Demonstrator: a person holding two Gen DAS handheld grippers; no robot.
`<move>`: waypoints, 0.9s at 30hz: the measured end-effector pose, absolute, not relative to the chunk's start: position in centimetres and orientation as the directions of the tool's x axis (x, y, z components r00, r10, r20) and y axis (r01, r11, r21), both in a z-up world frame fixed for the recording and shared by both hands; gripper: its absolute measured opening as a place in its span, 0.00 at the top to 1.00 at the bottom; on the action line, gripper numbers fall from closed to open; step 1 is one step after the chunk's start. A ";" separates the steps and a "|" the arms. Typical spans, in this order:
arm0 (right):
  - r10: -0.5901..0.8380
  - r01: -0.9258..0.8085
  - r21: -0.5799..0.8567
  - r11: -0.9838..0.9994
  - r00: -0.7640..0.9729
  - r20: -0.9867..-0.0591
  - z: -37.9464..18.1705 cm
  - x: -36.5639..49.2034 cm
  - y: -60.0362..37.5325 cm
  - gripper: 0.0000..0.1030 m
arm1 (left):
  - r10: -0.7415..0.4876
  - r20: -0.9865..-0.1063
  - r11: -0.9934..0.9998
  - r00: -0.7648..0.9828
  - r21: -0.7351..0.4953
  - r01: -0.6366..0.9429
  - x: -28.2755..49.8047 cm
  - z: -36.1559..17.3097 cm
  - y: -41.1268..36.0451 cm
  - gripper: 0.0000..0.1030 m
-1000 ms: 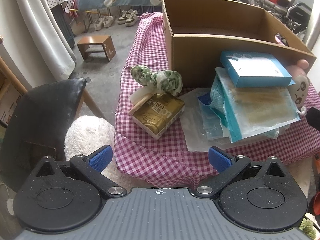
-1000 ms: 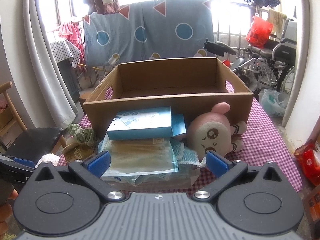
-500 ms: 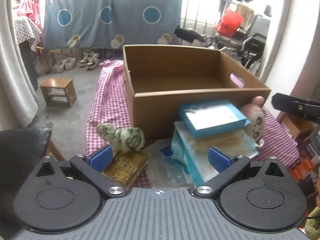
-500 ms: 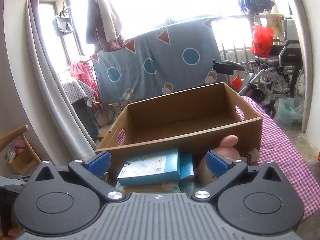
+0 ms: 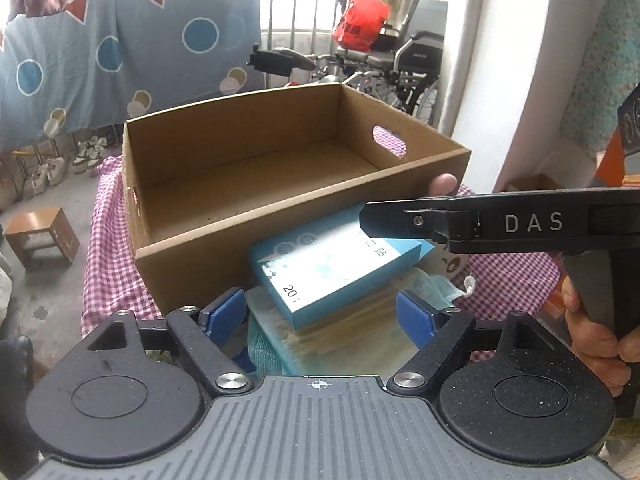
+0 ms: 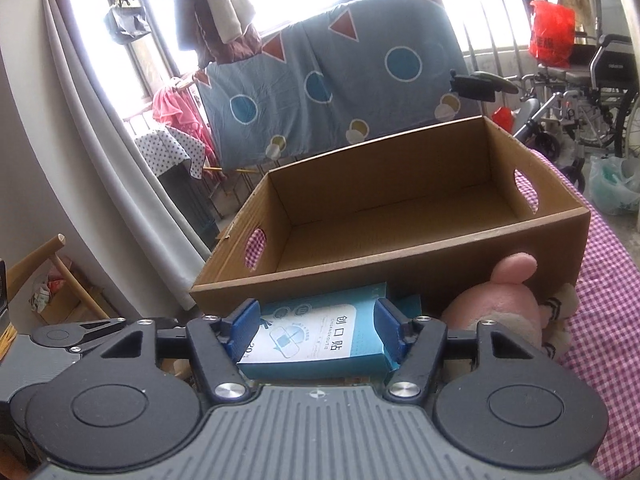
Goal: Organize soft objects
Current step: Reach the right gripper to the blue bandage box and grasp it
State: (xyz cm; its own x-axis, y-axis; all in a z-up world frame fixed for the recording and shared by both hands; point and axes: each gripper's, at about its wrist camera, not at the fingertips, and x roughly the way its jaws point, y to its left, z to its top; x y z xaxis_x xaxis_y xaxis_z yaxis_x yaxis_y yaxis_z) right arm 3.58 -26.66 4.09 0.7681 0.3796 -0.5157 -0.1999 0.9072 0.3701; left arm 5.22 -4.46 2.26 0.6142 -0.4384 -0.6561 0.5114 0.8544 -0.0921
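The right gripper (image 6: 316, 334) has just been closing, and its blue pads now flank the blue box (image 6: 316, 344), seemingly touching both ends, though a firm grip cannot be confirmed. The left gripper (image 5: 320, 314), also just narrowing, stands partly open over the pile of packets (image 5: 360, 320) beneath that box, gripping nothing. Beyond both jaws sits the empty cardboard box (image 6: 400, 216), with the pink plush toy (image 6: 496, 308) right of the right gripper's jaws.

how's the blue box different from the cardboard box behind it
The blue box is small, closed and printed; the cardboard box is far larger, open-topped, plain brown, with nothing visible inside. The blue box lies on a stack of packets; the cardboard box stands on the checked cloth and has handle cutouts. The right gripper straddles only the blue box. Both are rectangular.
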 end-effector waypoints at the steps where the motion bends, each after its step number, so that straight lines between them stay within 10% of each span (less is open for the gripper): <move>1: 0.380 -0.198 0.370 0.908 0.763 -0.523 4.0 3.8 -26.7 0.38 | -0.433 -0.663 0.853 0.610 -0.083 0.515 5.4 2.1 -4.7 0.20; 27: 0.385 -0.213 0.343 0.915 0.712 -0.587 4.1 5.2 -25.5 0.44 | -0.343 -0.718 0.872 0.606 -0.003 0.490 6.5 1.7 -6.8 0.25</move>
State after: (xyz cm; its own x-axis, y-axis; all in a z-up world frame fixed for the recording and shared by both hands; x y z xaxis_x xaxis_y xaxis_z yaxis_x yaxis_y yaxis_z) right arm 5.16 -25.54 4.08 0.7119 0.3852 -0.5872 -0.2127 0.9151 0.3425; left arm 6.55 -6.82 1.71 0.6056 -0.3427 -0.7181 0.4896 0.8720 -0.0033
